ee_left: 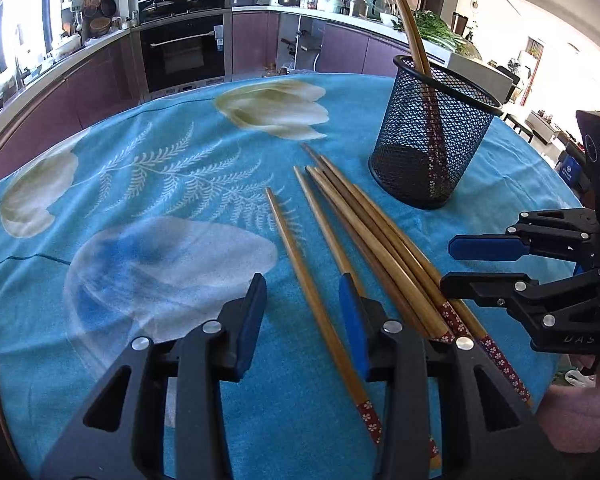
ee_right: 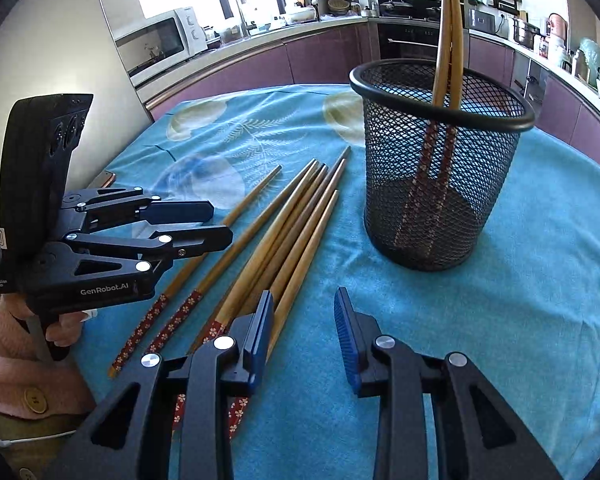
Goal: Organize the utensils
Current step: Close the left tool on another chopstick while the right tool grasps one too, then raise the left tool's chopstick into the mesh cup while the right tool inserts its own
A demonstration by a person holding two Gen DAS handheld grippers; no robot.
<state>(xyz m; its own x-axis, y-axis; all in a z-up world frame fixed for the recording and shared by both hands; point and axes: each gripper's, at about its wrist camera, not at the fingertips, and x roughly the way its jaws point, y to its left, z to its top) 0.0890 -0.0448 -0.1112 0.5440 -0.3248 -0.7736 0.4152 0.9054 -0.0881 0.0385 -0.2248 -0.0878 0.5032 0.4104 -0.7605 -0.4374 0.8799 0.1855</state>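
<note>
a blue floral cloth (ee_left: 160, 184) is covering the counter. a black mesh cup (ee_right: 440, 168) is holding two upright chopsticks (ee_right: 446, 40). loose chopsticks (ee_left: 364, 232) are lying between the left gripper (ee_left: 304, 320) and right gripper (ee_right: 300, 336), both with fingers spread wide, gripping nothing.

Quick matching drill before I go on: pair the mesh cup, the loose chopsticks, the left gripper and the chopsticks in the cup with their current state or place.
Things:
1. mesh cup
2. loose chopsticks
3. left gripper
4. chopsticks in the cup

States:
A. open, a chopstick lying between its fingers
B. standing with tips upward
C. upright on the blue cloth
D. lying flat on the cloth

Pairs: 1-C, 2-D, 3-A, 4-B
</note>
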